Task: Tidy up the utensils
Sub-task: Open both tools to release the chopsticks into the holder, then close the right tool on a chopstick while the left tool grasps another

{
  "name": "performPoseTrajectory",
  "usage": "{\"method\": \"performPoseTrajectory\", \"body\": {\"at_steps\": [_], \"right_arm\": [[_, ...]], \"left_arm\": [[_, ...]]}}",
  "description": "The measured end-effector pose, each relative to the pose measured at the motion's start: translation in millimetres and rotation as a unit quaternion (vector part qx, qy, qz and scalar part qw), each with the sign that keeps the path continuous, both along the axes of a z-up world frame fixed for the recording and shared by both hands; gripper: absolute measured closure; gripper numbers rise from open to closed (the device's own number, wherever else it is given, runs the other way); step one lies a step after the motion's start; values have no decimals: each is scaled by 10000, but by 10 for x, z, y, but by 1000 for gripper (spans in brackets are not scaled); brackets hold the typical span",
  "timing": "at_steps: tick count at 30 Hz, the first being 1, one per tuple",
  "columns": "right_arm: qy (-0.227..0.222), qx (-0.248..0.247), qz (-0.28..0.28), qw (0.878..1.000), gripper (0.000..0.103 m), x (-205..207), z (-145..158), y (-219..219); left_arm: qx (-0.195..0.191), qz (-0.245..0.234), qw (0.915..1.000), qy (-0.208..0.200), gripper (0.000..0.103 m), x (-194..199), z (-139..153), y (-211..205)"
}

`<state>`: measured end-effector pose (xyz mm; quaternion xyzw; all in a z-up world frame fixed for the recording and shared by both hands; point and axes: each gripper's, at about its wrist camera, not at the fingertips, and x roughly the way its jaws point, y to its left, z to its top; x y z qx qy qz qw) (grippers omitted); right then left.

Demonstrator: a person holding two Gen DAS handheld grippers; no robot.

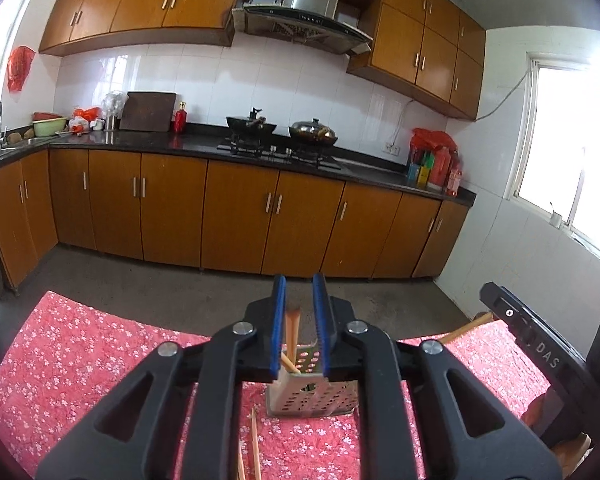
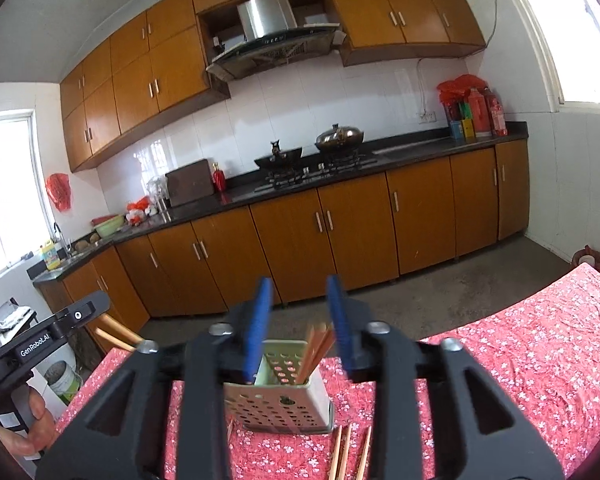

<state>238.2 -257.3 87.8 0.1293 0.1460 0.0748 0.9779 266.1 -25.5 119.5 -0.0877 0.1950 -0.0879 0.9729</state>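
At 9 o'clock, left gripper reads "GenRobot.AI"; jaws narrow, chopstick between, contact unclear. Right gripper gapes empty over holder, base hidden.

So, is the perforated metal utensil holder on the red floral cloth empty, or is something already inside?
Not empty. The perforated metal utensil holder has wooden chopsticks standing in it, their tops rising above its rim; more chopsticks lie on the cloth in front.

We see a perforated metal utensil holder upright on our tablecloth, chopsticks leaning inside, loose chopsticks lying just beside it.
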Motion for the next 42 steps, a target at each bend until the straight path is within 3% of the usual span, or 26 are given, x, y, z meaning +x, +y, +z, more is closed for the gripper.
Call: {"method": "performPoseTrajectory", "body": {"at_steps": [6, 10, 16, 19, 23, 29, 31, 37, 42], "right_arm": [[-16, -130, -225, 9997, 70, -261, 93, -130], [300, -75, -479, 9984, 70, -482, -86, -326], [1628, -155, -443, 9855, 71, -499, -928, -384], [2322, -100, -92, 9726, 78, -459, -1411, -240], [2813, -137, 210, 9593, 80, -440, -1814, -15], [2954, -399, 295, 9541, 82, -431, -2025, 139], [2939, -596, 259, 9536, 93, -412, -2016, 167], [2981, -498, -130, 9531, 95, -344, -2033, -59], [2948, -548, -140, 9539, 95, -368, -2033, -112]], "left_arm": [[-61, 101, 9998, -155, 84, -333, 98, 213], [67, 277, 9996, -65, 83, -585, -55, 442], [390, 600, 9938, 855, 83, -708, -761, 708], [375, 597, 9872, 1431, 83, -729, -1180, 805], [273, 420, 9817, 1835, 83, -792, -1518, 798], [180, 49, 9764, 2152, 83, -873, -1797, 682], [149, -50, 9748, 2223, 83, -873, -1832, 606], [123, -346, 9685, 2461, 84, -875, -1985, 447], [343, -448, 9631, 2633, 86, -845, -2108, 318]]}}
